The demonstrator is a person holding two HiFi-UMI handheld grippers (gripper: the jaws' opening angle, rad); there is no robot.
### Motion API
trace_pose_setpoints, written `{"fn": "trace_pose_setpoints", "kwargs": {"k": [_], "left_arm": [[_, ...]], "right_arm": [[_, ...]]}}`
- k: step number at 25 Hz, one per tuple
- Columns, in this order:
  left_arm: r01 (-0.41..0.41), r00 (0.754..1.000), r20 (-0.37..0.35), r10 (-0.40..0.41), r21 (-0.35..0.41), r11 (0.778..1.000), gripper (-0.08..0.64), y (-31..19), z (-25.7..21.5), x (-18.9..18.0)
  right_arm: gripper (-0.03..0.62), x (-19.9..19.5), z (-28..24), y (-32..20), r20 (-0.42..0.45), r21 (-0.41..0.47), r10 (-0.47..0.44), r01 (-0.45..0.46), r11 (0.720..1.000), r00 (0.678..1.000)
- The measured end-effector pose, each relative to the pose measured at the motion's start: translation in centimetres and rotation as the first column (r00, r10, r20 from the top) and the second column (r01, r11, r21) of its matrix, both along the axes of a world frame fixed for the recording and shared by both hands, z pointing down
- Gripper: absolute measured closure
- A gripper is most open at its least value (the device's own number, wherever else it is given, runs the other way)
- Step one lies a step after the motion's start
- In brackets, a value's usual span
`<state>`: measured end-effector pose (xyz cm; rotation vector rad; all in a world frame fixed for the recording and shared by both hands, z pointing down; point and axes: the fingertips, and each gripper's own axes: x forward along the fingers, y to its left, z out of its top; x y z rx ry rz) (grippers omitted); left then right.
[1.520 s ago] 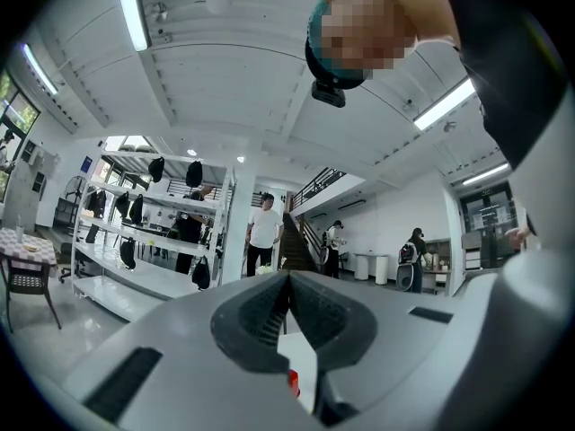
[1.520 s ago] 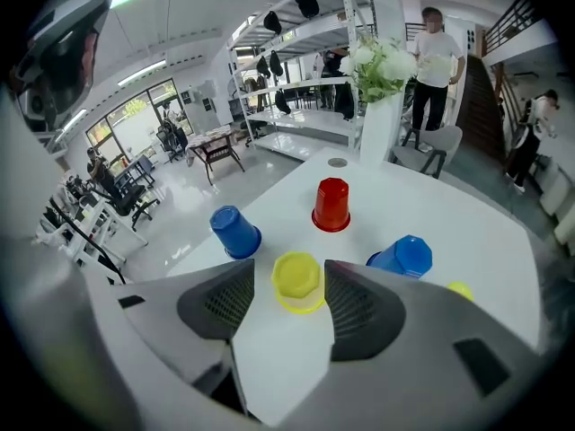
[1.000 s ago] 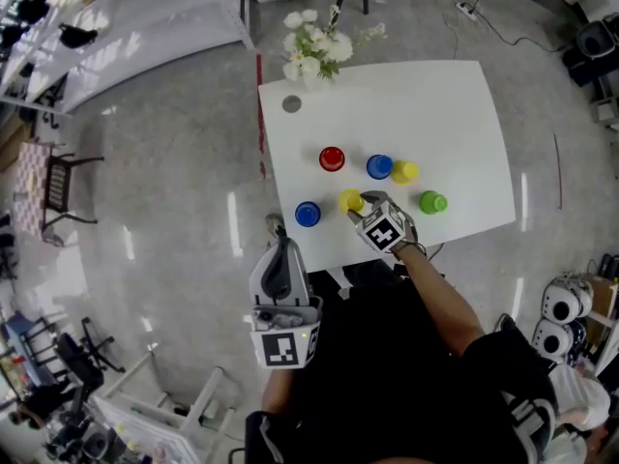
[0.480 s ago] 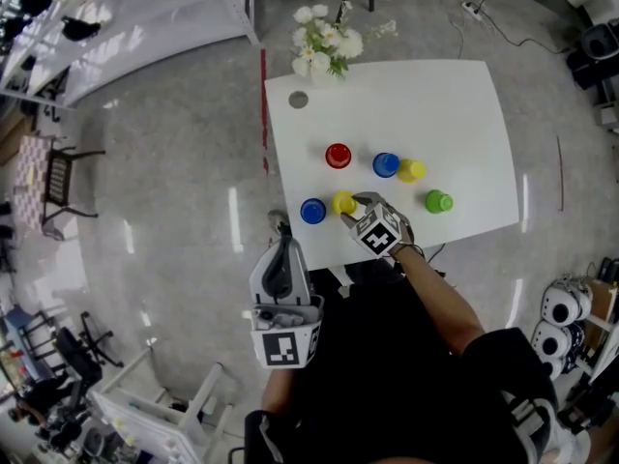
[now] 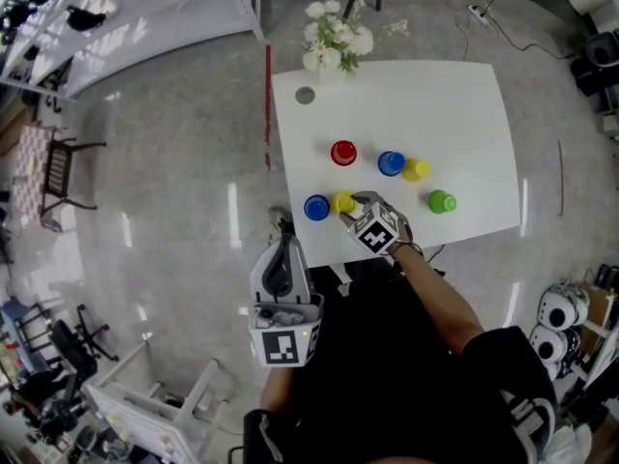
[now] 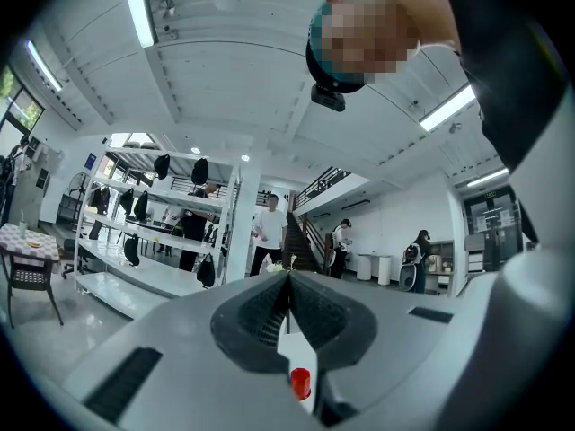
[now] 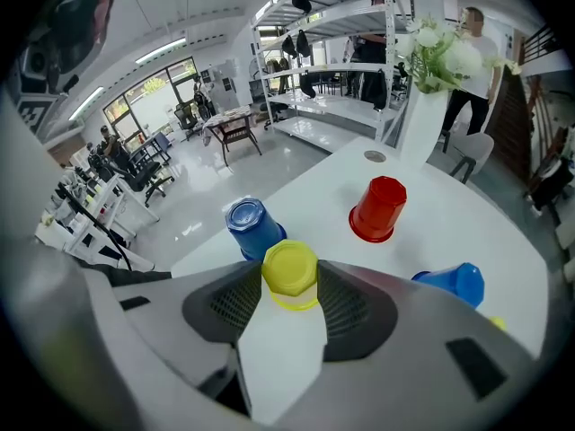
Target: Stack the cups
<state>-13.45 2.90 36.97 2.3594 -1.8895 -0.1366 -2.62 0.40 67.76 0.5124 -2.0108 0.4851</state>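
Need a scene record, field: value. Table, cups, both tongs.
table: white, flowers at far edge
cups: six, none stacked
red cup: alone, far side
far blue cup: beside far yellow cup
green cup: alone, right in head view
near blue cup: near edge
right tongs: shut on near yellow cup, beside near blue cup
left tongs: shut, empty, off table

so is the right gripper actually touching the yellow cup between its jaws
Touching. The right gripper view shows both pads of the right gripper pressed on the sides of the yellow cup, no gap.
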Motion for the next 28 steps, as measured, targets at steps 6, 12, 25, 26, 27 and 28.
{"fn": "trace_pose_setpoints", "kwargs": {"k": [6, 12, 25, 26, 27, 28], "left_arm": [[-0.002, 1.000, -0.005, 0.002, 0.005, 1.000, 0.538, -0.1, 0.1, -0.1], [-0.008, 1.000, -0.003, 0.008, -0.006, 1.000, 0.538, -0.2, 0.2, 0.2], [-0.013, 1.000, -0.013, 0.013, 0.011, 1.000, 0.538, -1.0, -0.3, 1.0], [-0.014, 1.000, -0.013, 0.014, 0.012, 1.000, 0.538, -1.1, -0.3, 1.1], [-0.016, 1.000, -0.012, 0.016, 0.013, 1.000, 0.538, -1.2, -0.4, 1.2], [-0.018, 1.000, -0.010, 0.018, 0.014, 1.000, 0.538, -1.3, -0.4, 1.1]], "right_arm": [[0.379, -0.3, 0.3, -0.1, 0.003, 0.002, -0.003, 0.003, 1.000, 1.000], [0.373, -0.4, 0.4, 0.0, 0.021, -0.013, -0.005, 0.005, 1.000, 1.000], [0.310, 0.7, -6.5, -6.3, 0.184, 0.165, 0.140, -0.171, 0.971, 0.973], [0.310, 0.7, -6.7, -7.1, 0.188, 0.174, 0.149, -0.182, 0.968, 0.971], [0.311, 0.8, -6.7, -7.8, 0.188, 0.182, 0.153, -0.188, 0.965, 0.970], [0.310, 0.7, -6.5, -8.4, 0.182, 0.189, 0.155, -0.189, 0.964, 0.971]]}}
